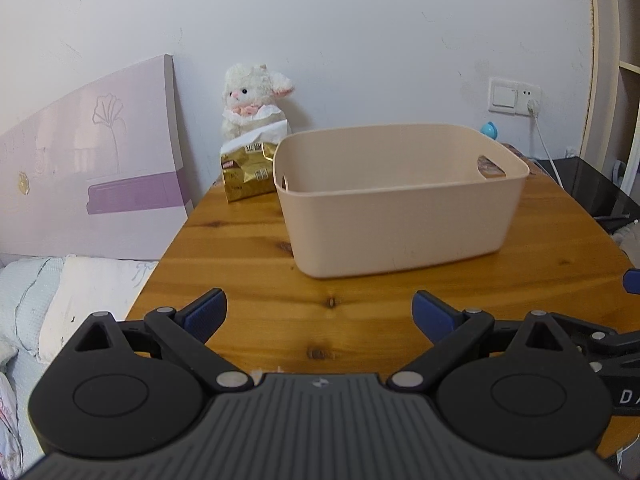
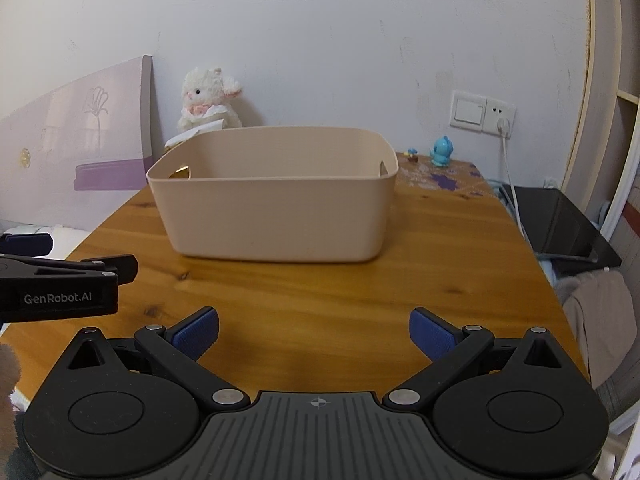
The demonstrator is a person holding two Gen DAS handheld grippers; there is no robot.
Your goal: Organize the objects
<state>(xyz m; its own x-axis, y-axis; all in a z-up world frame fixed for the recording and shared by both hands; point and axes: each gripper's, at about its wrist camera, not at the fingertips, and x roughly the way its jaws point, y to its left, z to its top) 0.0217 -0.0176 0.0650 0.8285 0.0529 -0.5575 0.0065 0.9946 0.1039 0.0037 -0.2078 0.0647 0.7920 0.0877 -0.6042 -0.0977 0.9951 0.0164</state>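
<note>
Both wrist views sit low over the table, near its front edge, facing the bin and wall; both share the bin.

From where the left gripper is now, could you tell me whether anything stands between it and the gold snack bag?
Mostly no. The left gripper is open over bare table, and the gold snack bag sits at the far left, against the beige basket's left wall. A left-leaning path looks free; the basket only crowds the bag's right side.
</note>
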